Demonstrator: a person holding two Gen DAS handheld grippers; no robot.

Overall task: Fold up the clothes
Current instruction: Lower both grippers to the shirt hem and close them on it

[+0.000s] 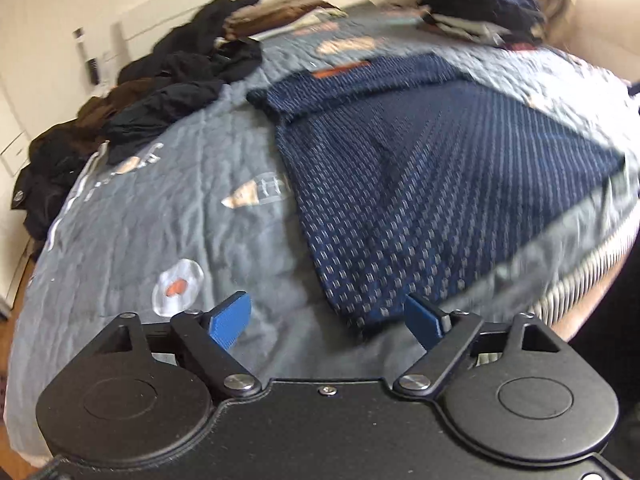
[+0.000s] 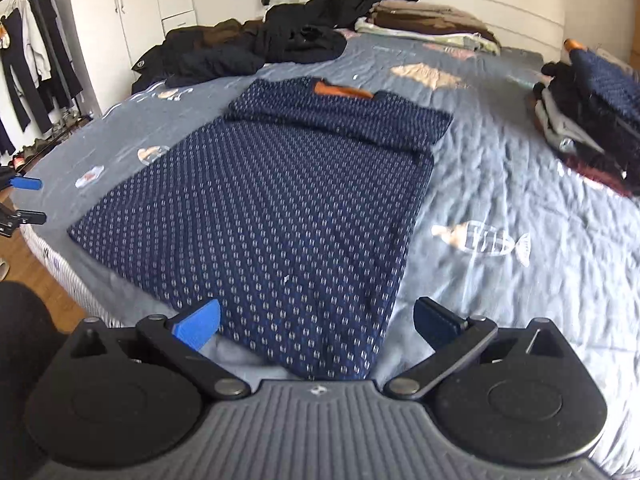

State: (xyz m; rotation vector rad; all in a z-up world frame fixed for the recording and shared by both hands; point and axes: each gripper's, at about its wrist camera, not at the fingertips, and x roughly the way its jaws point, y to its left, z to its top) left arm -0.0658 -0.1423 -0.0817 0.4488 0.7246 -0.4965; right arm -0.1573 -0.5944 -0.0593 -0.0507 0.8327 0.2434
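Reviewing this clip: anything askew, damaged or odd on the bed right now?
Nothing damaged or spilled. The navy patterned sweater lies flat on the grey quilt, sleeves folded across its top. The only untidy spot is the loose heap of dark clothes at the far edge. Both the left gripper and right gripper are open and empty.

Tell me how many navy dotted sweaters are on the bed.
2: one navy dotted sweater spread flat on the bed just ahead of both open grippers, another atop the folded stack at far right.

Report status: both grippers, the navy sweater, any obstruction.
Left gripper open, empty, at the hem. Right gripper open, empty, over the hem. Navy sweater flat on quilt, sleeves folded across top. Nothing on it.
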